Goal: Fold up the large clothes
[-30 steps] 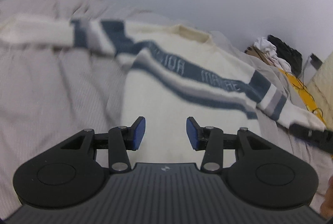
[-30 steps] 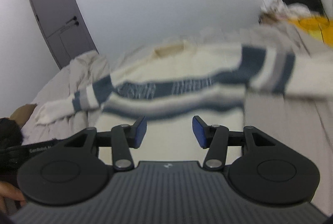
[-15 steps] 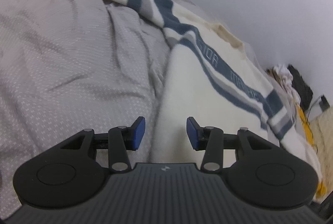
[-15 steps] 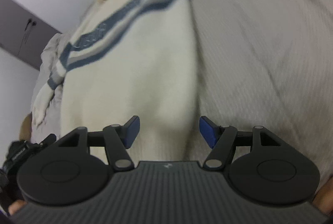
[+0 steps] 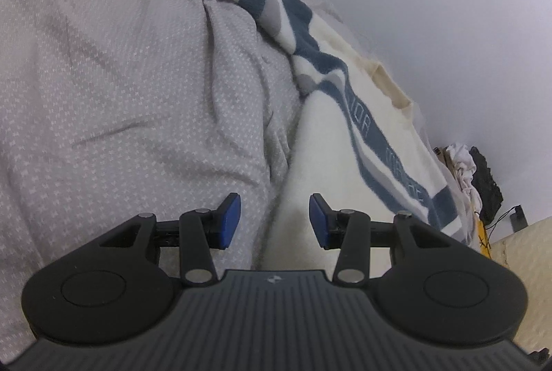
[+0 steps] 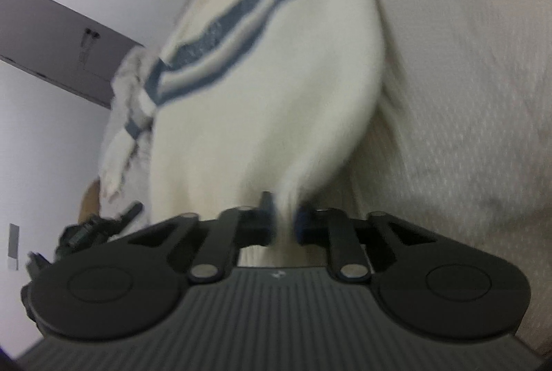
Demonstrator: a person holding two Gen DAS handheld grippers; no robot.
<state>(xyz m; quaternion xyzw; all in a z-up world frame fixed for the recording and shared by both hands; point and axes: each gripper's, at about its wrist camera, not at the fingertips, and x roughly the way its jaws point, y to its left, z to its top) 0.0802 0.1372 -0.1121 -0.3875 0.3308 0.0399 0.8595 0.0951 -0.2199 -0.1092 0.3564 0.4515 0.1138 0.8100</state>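
Cream knit with a soft, fuzzy nap makes up the sweater [image 5: 331, 136], which lies spread flat on the bed, its body crossed by dark blue and grey stripes, the widest blue band carrying pale woven lettering. A ribbed neckline of slightly darker cream sits at the far end near the pale wall, and one striped sleeve runs away across the bedsheet [image 5: 131, 102], a grey fabric dotted with tiny white marks and creased into long soft folds. The left gripper [image 5: 275, 223] hovers low over the sweater's near side edge with its blue-padded fingers [image 5: 230, 220] standing apart, nothing pinched between them. The right gripper [image 6: 283, 220] has just been closing its fingers, and they now pinch a gathered tuck of the sweater's [image 6: 262, 88] hem corner, the cloth bunching upward from the clamp. A heap of white and black clothing [image 5: 474, 174] lies beyond the bed's far end.
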